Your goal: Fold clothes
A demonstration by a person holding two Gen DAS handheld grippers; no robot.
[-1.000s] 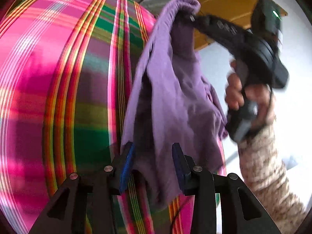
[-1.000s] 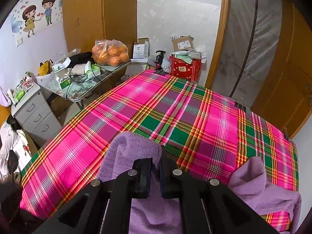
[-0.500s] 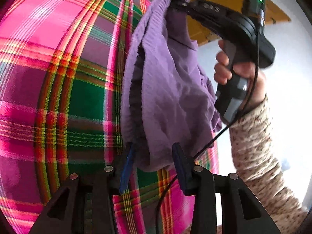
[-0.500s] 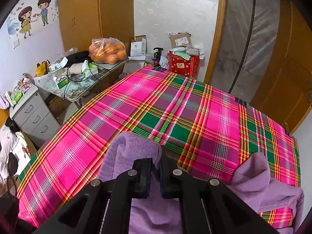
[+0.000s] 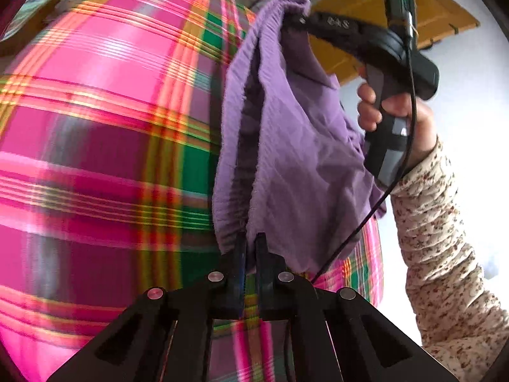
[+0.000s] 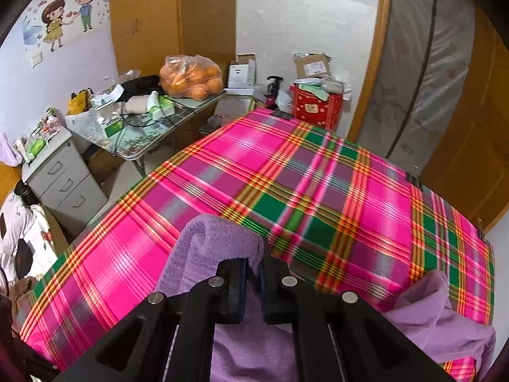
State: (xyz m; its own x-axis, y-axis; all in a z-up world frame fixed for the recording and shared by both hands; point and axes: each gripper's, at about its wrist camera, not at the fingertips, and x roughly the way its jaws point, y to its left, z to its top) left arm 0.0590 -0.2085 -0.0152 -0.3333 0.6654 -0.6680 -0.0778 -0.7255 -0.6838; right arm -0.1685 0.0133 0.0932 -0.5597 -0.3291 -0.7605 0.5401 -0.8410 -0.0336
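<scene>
Purple garment [image 5: 305, 159] is held up above the plaid-covered bed [image 5: 105, 146], stretched between both tongs. Left tongs [image 5: 251, 248] have just been closing and are now clenched on its lower hem. Right tongs [image 6: 253, 273] are clamped on the upper edge, gripped by a hand [image 5: 397, 117] in a floral sleeve [image 5: 445, 238].

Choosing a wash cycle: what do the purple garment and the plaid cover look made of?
Purple garment: soft woven fabric, probably cotton or a blend, matte, finely crinkled, with a gathered edge. Plaid cover: thin woven cloth with a slight sheen, possibly synthetic; the fibre cannot be confirmed.
</scene>
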